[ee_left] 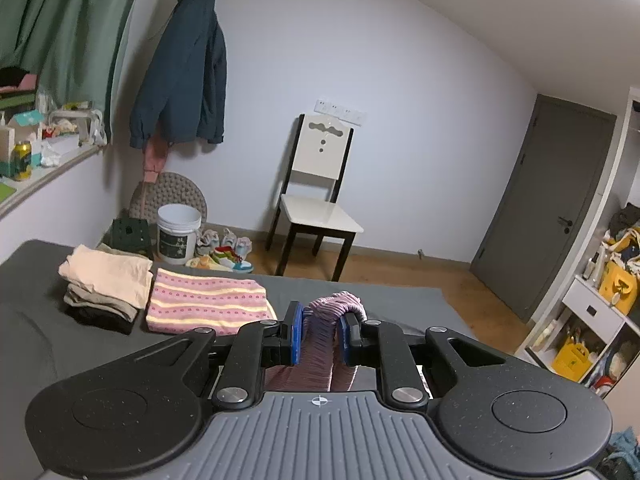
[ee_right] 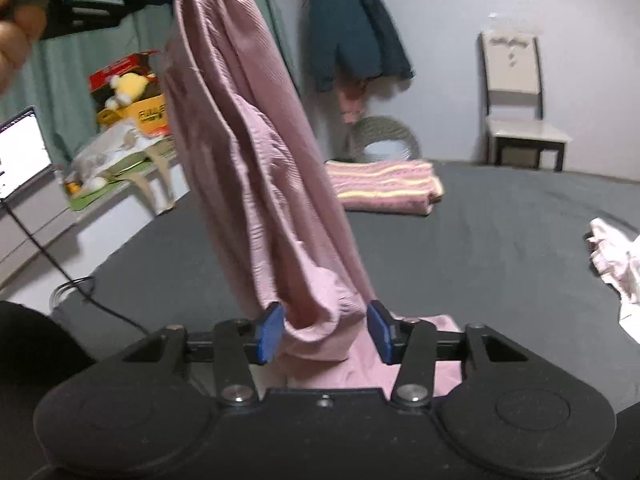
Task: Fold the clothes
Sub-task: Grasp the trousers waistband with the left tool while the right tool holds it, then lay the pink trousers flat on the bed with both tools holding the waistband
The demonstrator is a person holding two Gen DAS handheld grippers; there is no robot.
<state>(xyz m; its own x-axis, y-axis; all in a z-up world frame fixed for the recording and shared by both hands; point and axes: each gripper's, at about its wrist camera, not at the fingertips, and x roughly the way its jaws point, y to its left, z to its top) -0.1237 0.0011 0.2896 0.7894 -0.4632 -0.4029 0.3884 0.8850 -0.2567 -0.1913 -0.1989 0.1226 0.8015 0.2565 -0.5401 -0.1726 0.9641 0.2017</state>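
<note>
Looking through the left wrist view, 2 lots of folded clothes lay on the bed: a beige stack and a striped pink piece beside it. The left gripper was clenched on a bunched edge of the mauve garment, which hung below it.

In the right wrist view, that garment dangled unfolded from above, its lower bulge between the spread jaws of the right gripper; whether they pinched it I cannot tell. A pale crumpled garment also remained unfolded.
</note>
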